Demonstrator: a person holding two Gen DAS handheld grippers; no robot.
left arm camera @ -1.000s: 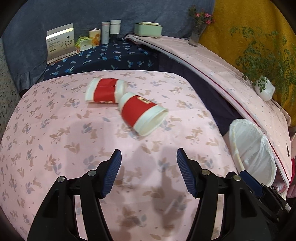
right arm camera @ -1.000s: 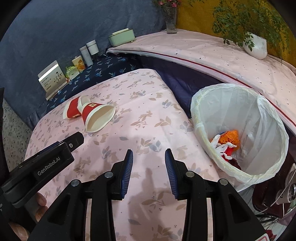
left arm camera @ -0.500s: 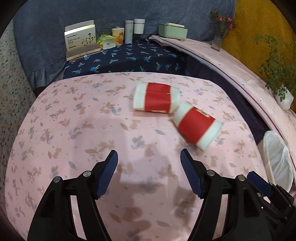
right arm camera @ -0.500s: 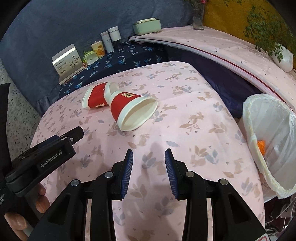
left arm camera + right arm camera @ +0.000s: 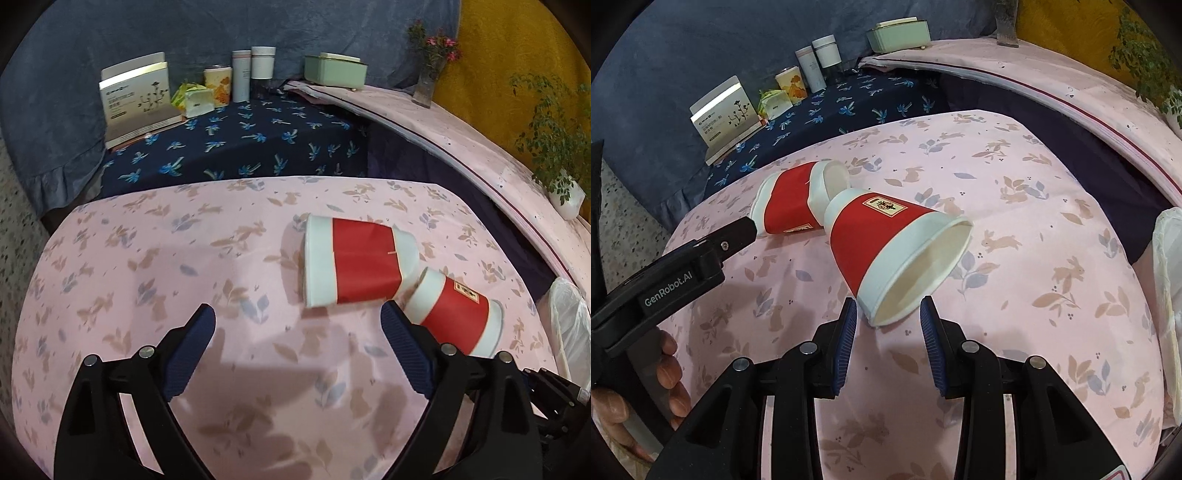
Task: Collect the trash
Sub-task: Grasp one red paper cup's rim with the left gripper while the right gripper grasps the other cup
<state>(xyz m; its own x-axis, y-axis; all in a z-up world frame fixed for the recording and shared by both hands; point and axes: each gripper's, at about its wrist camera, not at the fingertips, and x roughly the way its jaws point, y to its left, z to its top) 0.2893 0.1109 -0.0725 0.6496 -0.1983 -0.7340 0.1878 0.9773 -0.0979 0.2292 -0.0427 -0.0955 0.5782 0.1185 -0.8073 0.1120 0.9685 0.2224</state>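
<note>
Two red-and-white paper cups lie on their sides, touching, on the pink floral cloth (image 5: 147, 280). In the left wrist view the flattened cup (image 5: 354, 264) lies just beyond my left gripper (image 5: 297, 314). Its jaws are opening wide, with only cloth between them. The second cup (image 5: 456, 312) lies past its right finger. In the right wrist view that second cup (image 5: 886, 236) points its open mouth at my right gripper (image 5: 888, 306). That gripper is open, and the cup's lower rim sits at its fingertips without the pads pressing on it. The flattened cup (image 5: 790, 203) lies behind.
A bin with a white liner (image 5: 569, 325) (image 5: 1167, 258) stands off the table's right edge. A box (image 5: 136, 96), tins and a green case (image 5: 334, 70) stand on the dark blue cloth at the back. A hand (image 5: 665, 369) holds the left gripper's body (image 5: 665, 284).
Both views have swung left and closer to the cups, and the bin has slid to the right edge. The left jaws have spread wider. The right jaws look unchanged.
</note>
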